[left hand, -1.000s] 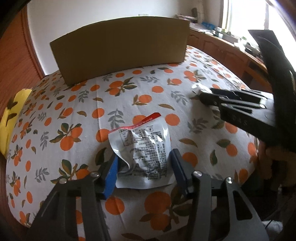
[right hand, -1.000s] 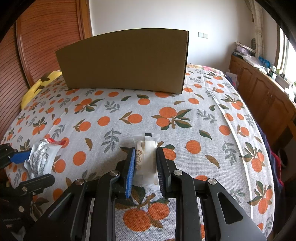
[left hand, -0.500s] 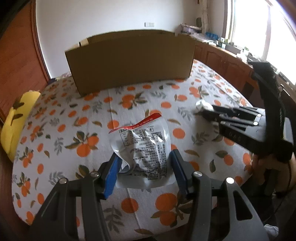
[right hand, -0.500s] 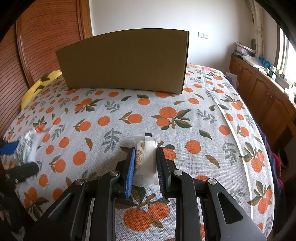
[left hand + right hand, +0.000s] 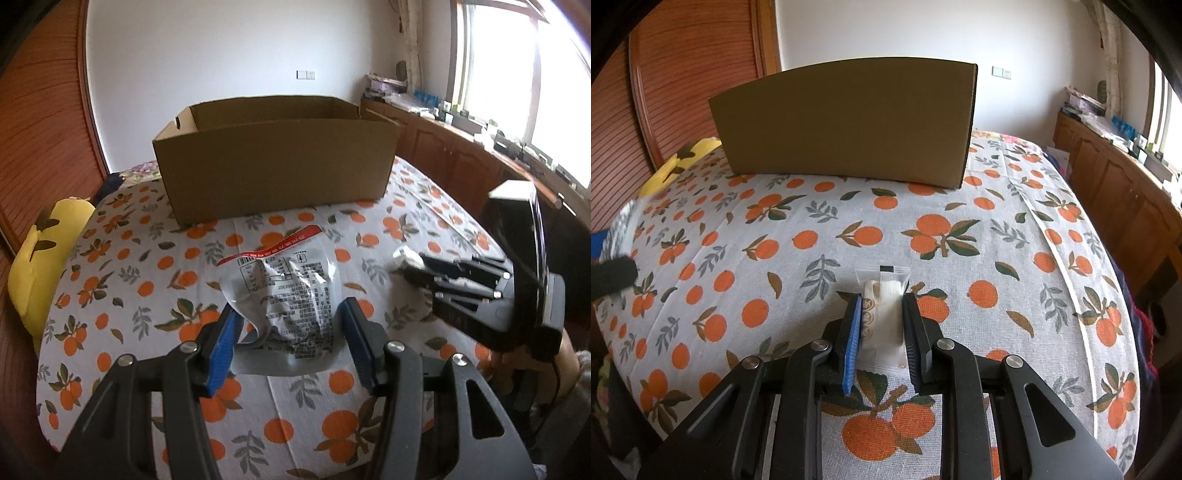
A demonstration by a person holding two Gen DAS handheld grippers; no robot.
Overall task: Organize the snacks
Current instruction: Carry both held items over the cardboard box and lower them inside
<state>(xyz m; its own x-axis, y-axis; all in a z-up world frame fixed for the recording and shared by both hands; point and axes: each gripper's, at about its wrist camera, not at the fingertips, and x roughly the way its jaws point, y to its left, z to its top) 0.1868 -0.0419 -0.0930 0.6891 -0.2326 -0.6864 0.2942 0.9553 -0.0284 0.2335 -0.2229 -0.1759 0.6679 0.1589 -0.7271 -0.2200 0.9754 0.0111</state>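
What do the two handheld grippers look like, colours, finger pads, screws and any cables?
Both the left gripper and the right gripper are black, angular linkage frames with silver round screws at the joints. Each carries one ribbed blue pad and one dark ribbed pad. A thin black cable hangs behind the right one.

Orange-print cloth, brown box

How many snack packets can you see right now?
2. A silver pouch is clamped in the left gripper; a small white packet is clamped in the right gripper. The cardboard box may hide more inside.
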